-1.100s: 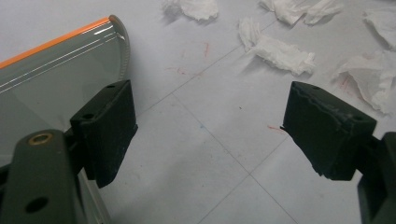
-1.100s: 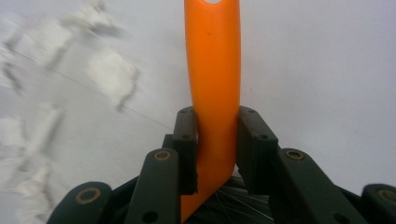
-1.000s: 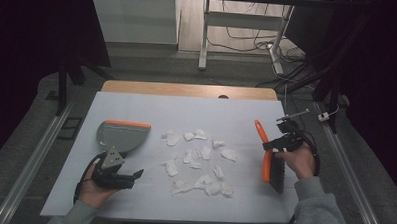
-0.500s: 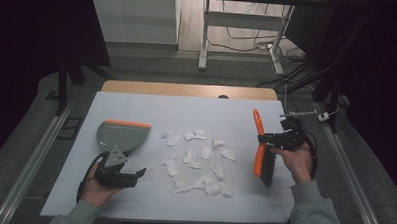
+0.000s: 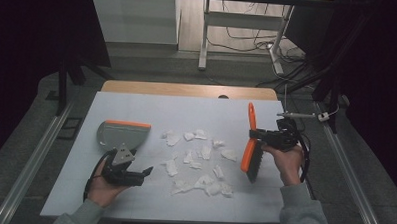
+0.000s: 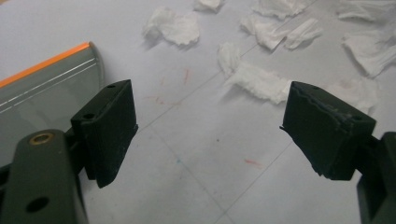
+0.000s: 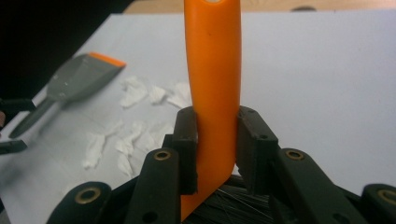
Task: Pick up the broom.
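An orange-handled brush (image 5: 248, 142) with dark bristles (image 5: 255, 169) is held over the right side of the table. My right gripper (image 5: 259, 137) is shut on its handle (image 7: 212, 88), and the bristles (image 7: 229, 205) sit just below the jaws. Several torn white paper scraps (image 5: 200, 157) lie scattered mid-table, left of the brush. A grey dustpan (image 5: 121, 134) with an orange edge lies flat at the left. My left gripper (image 5: 143, 175) rests just in front of it, open, its jaws wide apart over bare table (image 6: 210, 121), with the dustpan (image 6: 42, 93) at its left and scraps (image 6: 261, 81) ahead.
The white table top (image 5: 137, 102) has a wooden strip along its far edge (image 5: 187, 89). Metal rails run along both sides on the floor. A table frame and loose cables (image 5: 249, 33) stand beyond the far edge.
The right hand has carried the brush a little to the left, toward the scraps, and its handle stands more upright. The left gripper has barely shifted.
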Available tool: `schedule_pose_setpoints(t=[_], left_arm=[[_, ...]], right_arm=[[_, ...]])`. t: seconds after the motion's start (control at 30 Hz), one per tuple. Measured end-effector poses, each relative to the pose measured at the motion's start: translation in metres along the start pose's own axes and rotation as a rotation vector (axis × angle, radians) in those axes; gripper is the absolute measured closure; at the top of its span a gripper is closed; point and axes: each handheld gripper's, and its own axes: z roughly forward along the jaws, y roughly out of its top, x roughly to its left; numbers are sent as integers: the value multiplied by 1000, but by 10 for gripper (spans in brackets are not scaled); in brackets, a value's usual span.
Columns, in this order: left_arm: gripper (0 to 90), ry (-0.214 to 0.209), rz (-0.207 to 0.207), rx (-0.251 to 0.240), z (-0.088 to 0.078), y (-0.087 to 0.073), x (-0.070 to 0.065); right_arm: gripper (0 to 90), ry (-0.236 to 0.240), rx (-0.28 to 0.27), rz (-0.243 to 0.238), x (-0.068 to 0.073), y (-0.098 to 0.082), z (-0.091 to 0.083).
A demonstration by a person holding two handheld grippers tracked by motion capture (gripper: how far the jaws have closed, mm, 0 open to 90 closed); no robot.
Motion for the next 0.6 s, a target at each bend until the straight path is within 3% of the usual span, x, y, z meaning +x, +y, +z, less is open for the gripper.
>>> schedule_pose_setpoints(t=[0.13, 0.47, 0.53, 0.6], left_arm=[[185, -16, 0, -11, 3, 7, -4], [188, -53, 35, -19, 14, 27, -23], [189, -70, 36, -17, 17, 31, -27], [189, -121, 16, -23, 19, 36, -31]], right_arm=[[708, 34, -50, 9, 6, -1, 0], [708, 84, -103, 2, 20, -4, 10], [708, 103, -98, -1, 23, -4, 12], [707, 94, -98, -16, 27, -3, 13]])
